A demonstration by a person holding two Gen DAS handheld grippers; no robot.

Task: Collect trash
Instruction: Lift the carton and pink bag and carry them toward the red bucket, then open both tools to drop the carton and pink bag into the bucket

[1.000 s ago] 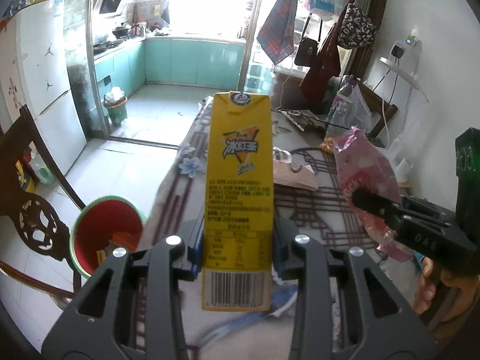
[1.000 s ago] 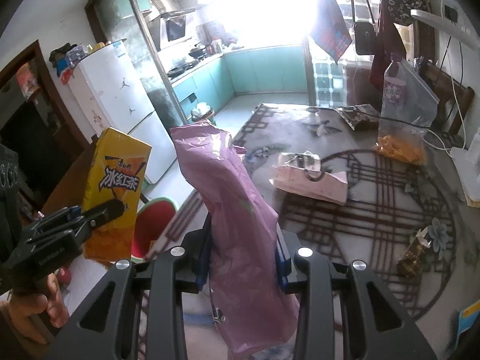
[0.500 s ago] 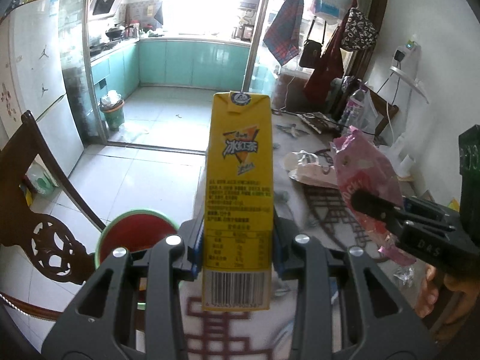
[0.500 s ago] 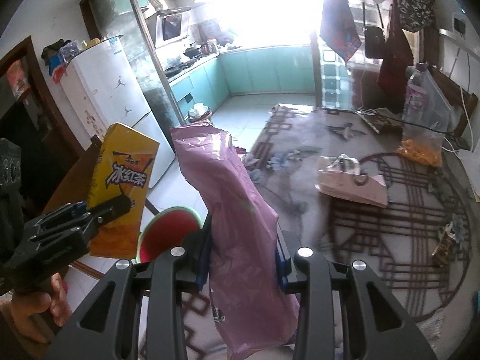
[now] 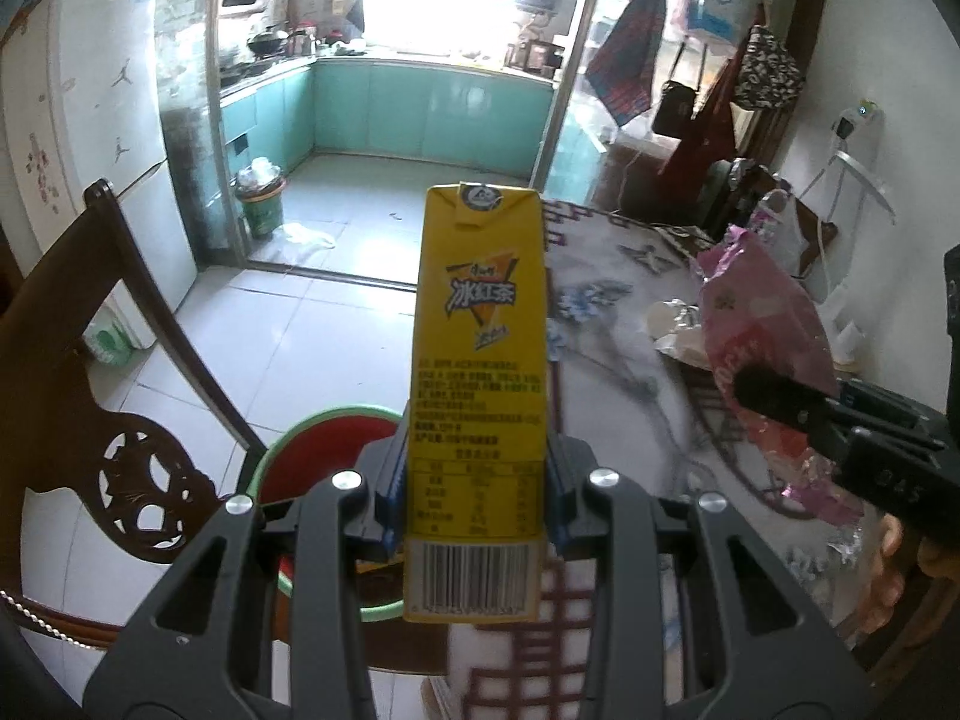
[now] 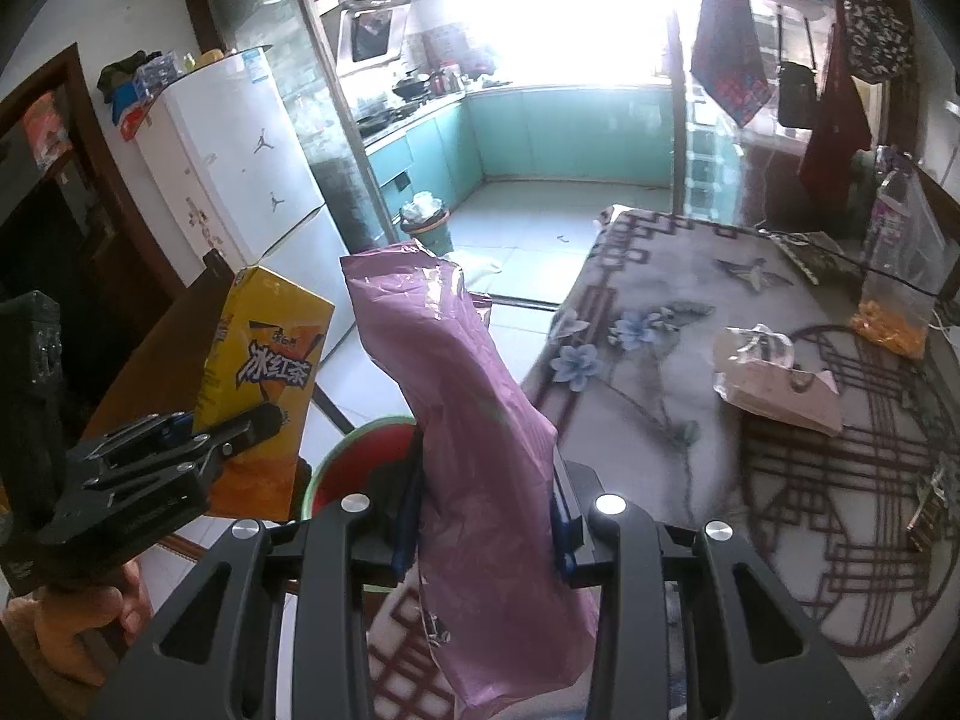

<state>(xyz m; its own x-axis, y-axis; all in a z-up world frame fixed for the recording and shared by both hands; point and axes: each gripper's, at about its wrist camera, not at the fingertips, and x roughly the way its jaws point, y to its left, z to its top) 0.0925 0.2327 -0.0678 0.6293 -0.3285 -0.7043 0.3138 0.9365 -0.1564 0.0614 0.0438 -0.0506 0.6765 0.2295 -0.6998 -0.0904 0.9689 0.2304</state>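
My left gripper (image 5: 477,495) is shut on a tall yellow drink carton (image 5: 480,360), held upright at the table's left edge. A red bin with a green rim (image 5: 324,450) stands on the floor just below and behind it. My right gripper (image 6: 483,525) is shut on a crumpled pink snack bag (image 6: 474,450), held up above the table edge; the bin (image 6: 360,462) shows behind it. The carton (image 6: 264,354) shows at the left of the right wrist view, the pink bag (image 5: 768,348) at the right of the left wrist view.
A patterned cloth covers the table (image 6: 780,420). On it lie a crumpled pink-white wrapper (image 6: 774,384), a clear bag with orange snacks (image 6: 894,288) and a small dark wrapper (image 6: 930,510). A dark wooden chair (image 5: 78,372) stands left of the bin. A white fridge (image 6: 240,180) stands behind.
Both grippers have shifted left, off the table toward its edge, each still holding its item. The red bin has come closer beneath the carton.
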